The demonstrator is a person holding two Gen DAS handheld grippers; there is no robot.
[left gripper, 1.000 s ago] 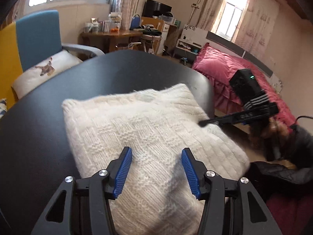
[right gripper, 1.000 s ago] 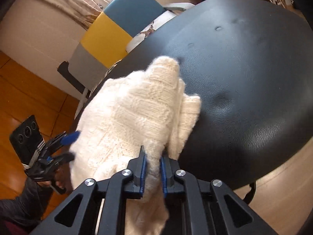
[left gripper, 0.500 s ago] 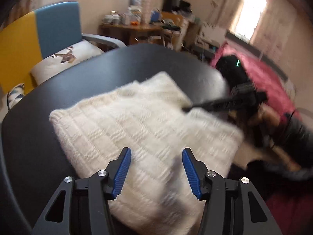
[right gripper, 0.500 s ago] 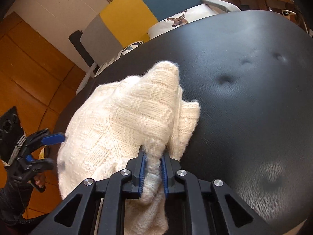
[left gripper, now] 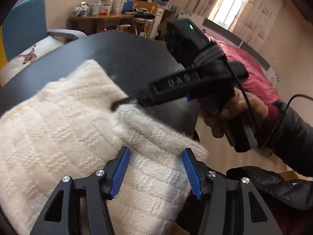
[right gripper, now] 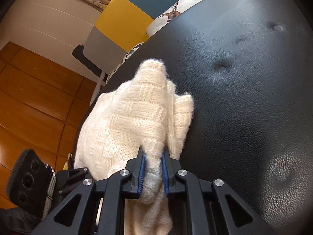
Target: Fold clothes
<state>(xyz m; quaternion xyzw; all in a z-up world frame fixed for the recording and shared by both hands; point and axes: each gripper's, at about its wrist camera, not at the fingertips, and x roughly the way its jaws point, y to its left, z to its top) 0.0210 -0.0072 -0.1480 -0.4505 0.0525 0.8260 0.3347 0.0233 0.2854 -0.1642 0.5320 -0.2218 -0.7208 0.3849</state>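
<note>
R gripper (right gripper: 153, 156) pinching cream sweater (right gripper: 133, 117) fold.

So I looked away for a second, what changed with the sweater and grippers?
The right gripper, pinching a fold of the white sweater, came much closer to the left gripper. The left stayed open above the knit; the sweater stayed on the black table.

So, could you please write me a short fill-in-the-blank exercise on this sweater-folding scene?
1. The knitted sweater is ____ in colour.
2. The sweater lies on a padded ____ surface.
3. The right gripper is ____ on a fold of the sweater.
4. The left gripper has its jaws ____ above the sweater.

Missing words: cream-white; black; shut; open
</note>
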